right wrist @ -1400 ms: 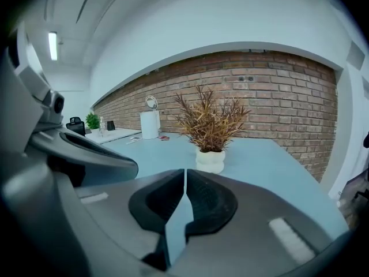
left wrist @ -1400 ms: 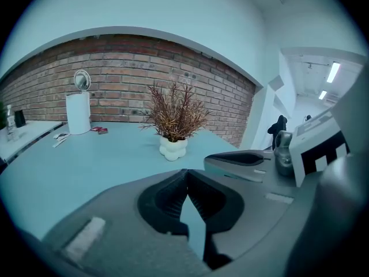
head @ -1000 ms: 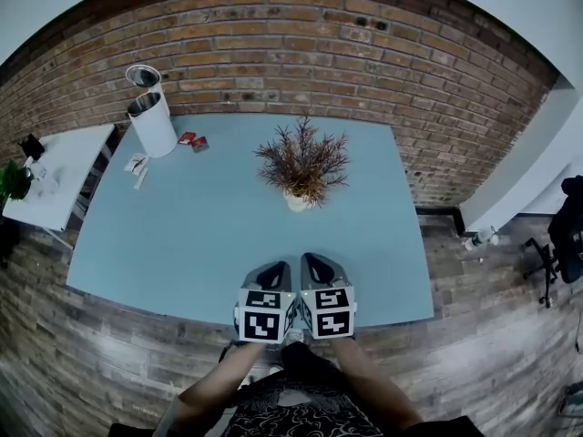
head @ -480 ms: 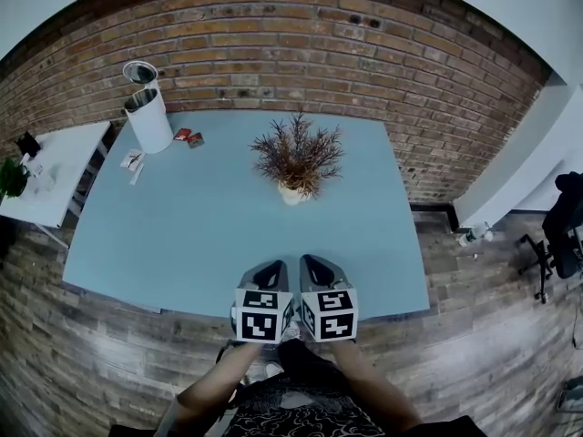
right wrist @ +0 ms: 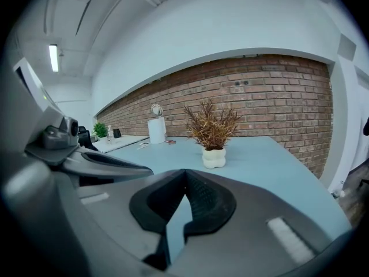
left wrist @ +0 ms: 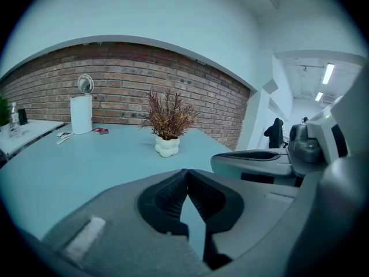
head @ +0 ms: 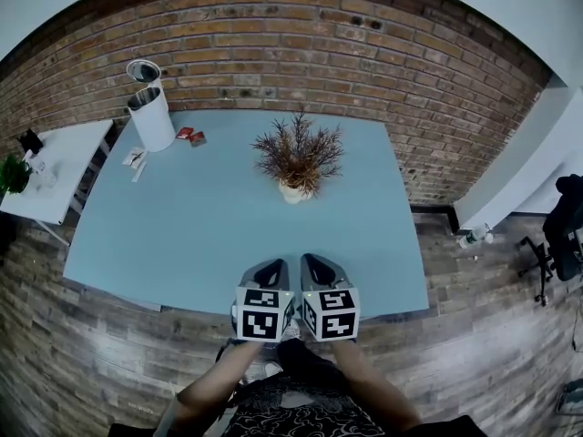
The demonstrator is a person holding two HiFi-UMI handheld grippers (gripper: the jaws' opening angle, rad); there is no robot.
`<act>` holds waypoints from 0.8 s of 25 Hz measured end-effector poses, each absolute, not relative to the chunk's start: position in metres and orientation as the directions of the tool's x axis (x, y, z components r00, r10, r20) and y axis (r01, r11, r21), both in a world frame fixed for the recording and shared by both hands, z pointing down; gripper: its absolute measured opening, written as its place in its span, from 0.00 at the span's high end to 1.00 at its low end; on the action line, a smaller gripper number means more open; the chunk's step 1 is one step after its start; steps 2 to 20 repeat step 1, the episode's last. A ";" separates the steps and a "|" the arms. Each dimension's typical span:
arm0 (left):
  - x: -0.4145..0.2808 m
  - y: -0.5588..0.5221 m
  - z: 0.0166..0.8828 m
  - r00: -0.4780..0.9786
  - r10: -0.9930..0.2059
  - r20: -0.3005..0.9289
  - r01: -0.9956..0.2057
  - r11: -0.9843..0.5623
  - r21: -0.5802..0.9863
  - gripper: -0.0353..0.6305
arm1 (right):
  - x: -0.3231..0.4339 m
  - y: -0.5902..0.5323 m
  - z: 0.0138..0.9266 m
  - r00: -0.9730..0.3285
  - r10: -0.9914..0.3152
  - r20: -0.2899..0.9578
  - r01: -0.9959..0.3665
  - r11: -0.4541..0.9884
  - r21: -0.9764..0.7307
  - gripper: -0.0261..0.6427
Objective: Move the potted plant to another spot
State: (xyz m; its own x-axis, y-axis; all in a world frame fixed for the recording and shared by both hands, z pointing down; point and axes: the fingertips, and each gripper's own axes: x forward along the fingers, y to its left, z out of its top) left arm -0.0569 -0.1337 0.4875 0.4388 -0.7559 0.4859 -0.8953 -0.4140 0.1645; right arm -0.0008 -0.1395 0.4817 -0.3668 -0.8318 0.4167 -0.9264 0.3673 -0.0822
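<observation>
Head view: potted plant [head: 298, 164] on table [head: 182, 221].

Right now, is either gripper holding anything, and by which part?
Nothing is held. The left gripper and right gripper are both shut and empty; the potted plant stands untouched on the table.

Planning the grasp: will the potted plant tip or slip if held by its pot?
Might tip if pushed high: the twigs spread far wider than the small pot. The pot looks smooth and lobed, so it could slip under a pinch. The twigs look dry and thin, probably brittle and light; grip the pot instead.
</observation>
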 end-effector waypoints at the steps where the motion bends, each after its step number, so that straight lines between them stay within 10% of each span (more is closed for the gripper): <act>1: -0.057 -0.134 0.487 0.438 -0.757 0.485 -0.896 -0.413 0.165 0.95 | -0.001 -0.139 0.481 -0.368 -0.832 0.416 -0.926 0.369 -0.082 0.95; 20: -0.057 -0.134 0.487 0.438 -0.757 0.485 -0.896 -0.413 0.165 0.95 | -0.001 -0.139 0.481 -0.368 -0.832 0.416 -0.926 0.369 -0.082 0.95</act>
